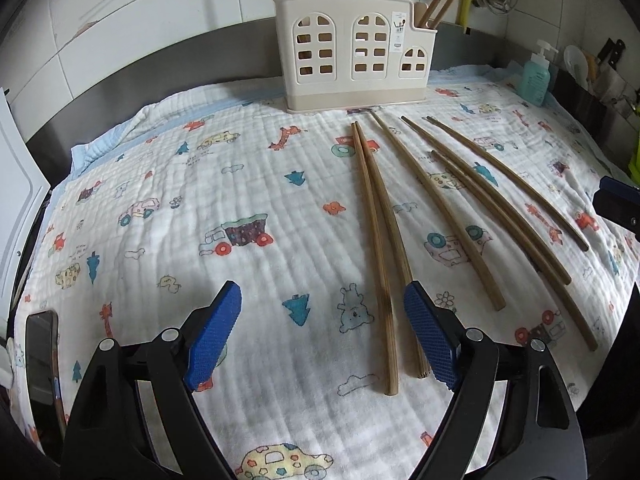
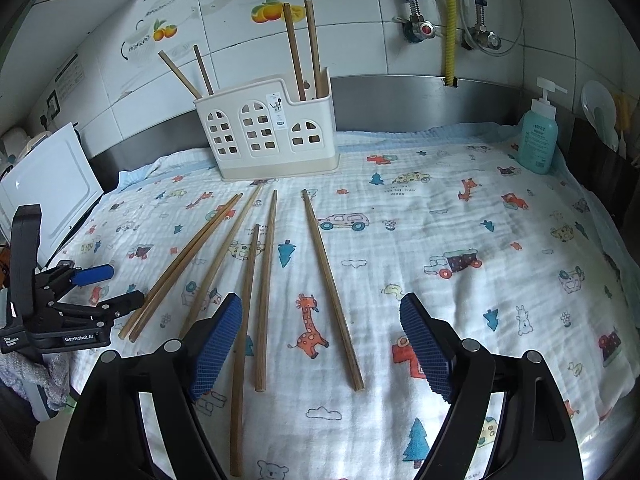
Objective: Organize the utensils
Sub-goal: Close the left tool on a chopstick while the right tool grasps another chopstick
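Several long wooden chopsticks [image 1: 440, 208] lie fanned on a cartoon-print cloth [image 1: 240, 184]; they also show in the right wrist view [image 2: 264, 280]. A cream utensil holder [image 1: 354, 50] with arched windows stands at the back, with a few chopsticks upright in it; it also shows in the right wrist view [image 2: 272, 132]. My left gripper [image 1: 322, 336] is open and empty, low over the cloth, with the leftmost pair of chopsticks [image 1: 380, 248] by its right finger. My right gripper [image 2: 320, 344] is open and empty over the rightmost chopstick [image 2: 332, 288]. The left gripper also shows in the right wrist view [image 2: 106, 284].
A teal soap pump bottle [image 2: 538, 140] stands at the back right. A white board [image 2: 48, 188] leans at the left edge. A dark phone [image 1: 40, 360] lies at the cloth's near left. Pipes and valves [image 2: 448, 28] run on the tiled wall.
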